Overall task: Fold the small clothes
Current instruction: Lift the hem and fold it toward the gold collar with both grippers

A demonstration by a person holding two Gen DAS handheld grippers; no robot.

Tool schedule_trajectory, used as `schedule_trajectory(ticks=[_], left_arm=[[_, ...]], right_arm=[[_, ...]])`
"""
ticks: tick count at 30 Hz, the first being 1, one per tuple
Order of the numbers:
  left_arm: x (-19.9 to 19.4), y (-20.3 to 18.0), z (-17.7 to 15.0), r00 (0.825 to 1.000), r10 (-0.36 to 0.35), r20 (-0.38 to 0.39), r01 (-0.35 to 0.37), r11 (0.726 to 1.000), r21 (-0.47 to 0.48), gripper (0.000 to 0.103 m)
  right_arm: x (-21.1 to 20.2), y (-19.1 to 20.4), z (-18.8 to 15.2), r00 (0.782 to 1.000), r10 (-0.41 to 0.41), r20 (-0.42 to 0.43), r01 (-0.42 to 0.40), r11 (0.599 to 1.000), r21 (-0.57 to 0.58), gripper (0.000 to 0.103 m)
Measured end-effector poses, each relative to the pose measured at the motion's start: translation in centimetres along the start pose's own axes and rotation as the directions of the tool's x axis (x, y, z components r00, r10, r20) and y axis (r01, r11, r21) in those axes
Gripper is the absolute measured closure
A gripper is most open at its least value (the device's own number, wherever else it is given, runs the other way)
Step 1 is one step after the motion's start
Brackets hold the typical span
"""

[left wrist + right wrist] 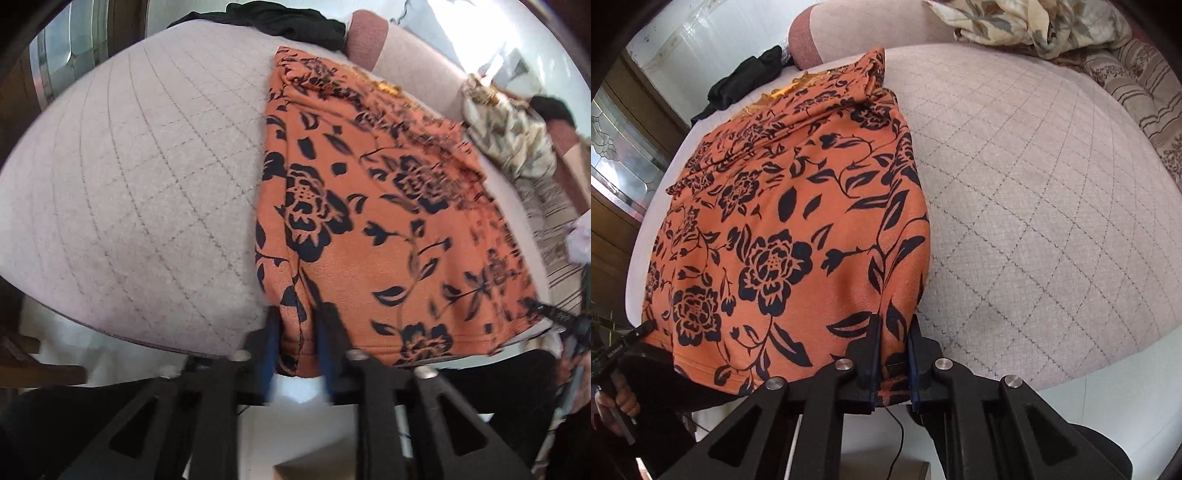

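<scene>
Gripping the orange floral garment (388,221) hem: left hand-held gripper (298,325), right hand-held gripper (894,343); no legible writing.

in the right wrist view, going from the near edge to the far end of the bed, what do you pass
right tool clamped on the hem, then the orange floral garment stretching away, then the black clothing beyond its far end.
</scene>
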State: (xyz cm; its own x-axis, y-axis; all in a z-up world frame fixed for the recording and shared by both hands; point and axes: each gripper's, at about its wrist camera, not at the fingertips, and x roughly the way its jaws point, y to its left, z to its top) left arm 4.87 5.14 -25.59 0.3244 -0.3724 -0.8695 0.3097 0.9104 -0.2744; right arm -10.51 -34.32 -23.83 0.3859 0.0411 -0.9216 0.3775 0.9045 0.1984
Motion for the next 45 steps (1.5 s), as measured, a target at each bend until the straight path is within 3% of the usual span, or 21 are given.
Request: schedule_trajectory(ticks=[4, 5, 6, 8, 10, 14, 20, 25, 29, 34, 36, 40, 43, 45], left_arm=[[0.7, -0.5, 0.0, 1.000, -0.002, -0.004, 0.002, 1.000, 0.005, 0.065], [0.8, -0.5, 0.0, 1.000, -0.002, -0.002, 0.002, 1.000, 0.007, 0.069], [0.8, -0.4, 0.1, 1.000, -0.011, -0.003, 0.011, 1.000, 0.005, 0.091], [0.9, 0.1, 0.4, 0.998, -0.059, -0.013, 0.059, 0.998, -0.023, 0.094], [0.5, 0.9, 0.7, 0.995, -0.098, -0.016, 0.096, 0.993, -0.062, 0.095], [-2.1, 1.9, 2.0, 0.985, -0.169, 0.040, 0.172, 0.981, -0.087, 0.095], [-7.5, 3.5, 8.3, 0.954, -0.259, 0.153, 0.276, 0.956, -0.104, 0.095], [-9.2, 3.2, 17.4, 0.926, -0.309, 0.217, 0.332, 0.940, -0.076, 0.095], [-6.5, 1.5, 26.4, 0.933, -0.269, 0.240, 0.288, 0.956, -0.049, 0.095], [2.6, 0.9, 35.5, 0.965, -0.155, 0.210, 0.178, 0.979, -0.098, 0.095], [7.2, 1.7, 37.6, 0.977, -0.129, 0.172, 0.156, 0.977, -0.148, 0.094], [13.0, 4.2, 38.0, 0.987, -0.109, 0.117, 0.139, 0.948, -0.287, 0.092], [12.5, 6.0, 37.2, 0.967, -0.165, 0.196, 0.226, 0.909, -0.351, 0.088], [10.2, 6.9, 37.0, 0.947, -0.139, 0.290, 0.241, 0.904, -0.354, 0.086]], right_arm=[[1.4, -0.4, 0.1, 0.997, 0.007, -0.074, -0.003, 0.998, 0.055, 0.079], [1.6, -0.3, 0.0, 0.997, 0.011, -0.078, -0.006, 0.998, 0.059, 0.078], [1.5, -0.1, -0.1, 0.998, 0.015, -0.061, -0.011, 0.998, 0.056, 0.076], [1.4, 0.3, -0.5, 0.999, 0.021, -0.036, -0.021, 1.000, 0.018, 0.076], [1.1, 0.5, -0.7, 0.999, 0.020, -0.027, -0.020, 1.000, -0.001, 0.089], [-1.4, -0.2, -0.5, 0.991, 0.131, 0.030, -0.133, 0.989, 0.066, 0.090], [-6.7, -2.1, 4.3, 0.936, 0.308, 0.170, -0.332, 0.933, 0.142, 0.091], [-8.4, -3.0, 13.4, 0.878, 0.378, 0.294, -0.441, 0.876, 0.192, 0.091], [-6.5, -3.4, 22.6, 0.856, 0.378, 0.354, -0.473, 0.849, 0.237, 0.091], [1.2, -2.7, 32.8, 0.877, 0.311, 0.366, -0.428, 0.852, 0.302, 0.091], [5.6, -3.1, 35.3, 0.887, 0.310, 0.343, -0.429, 0.827, 0.363, 0.087], [12.7, -4.8, 37.3, 0.912, 0.307, 0.272, -0.405, 0.780, 0.478, 0.086], [13.8, -6.7, 36.8, 0.871, 0.369, 0.324, -0.488, 0.718, 0.496, 0.086], [12.1, -8.3, 36.2, 0.841, 0.356, 0.406, -0.529, 0.697, 0.484, 0.086]])
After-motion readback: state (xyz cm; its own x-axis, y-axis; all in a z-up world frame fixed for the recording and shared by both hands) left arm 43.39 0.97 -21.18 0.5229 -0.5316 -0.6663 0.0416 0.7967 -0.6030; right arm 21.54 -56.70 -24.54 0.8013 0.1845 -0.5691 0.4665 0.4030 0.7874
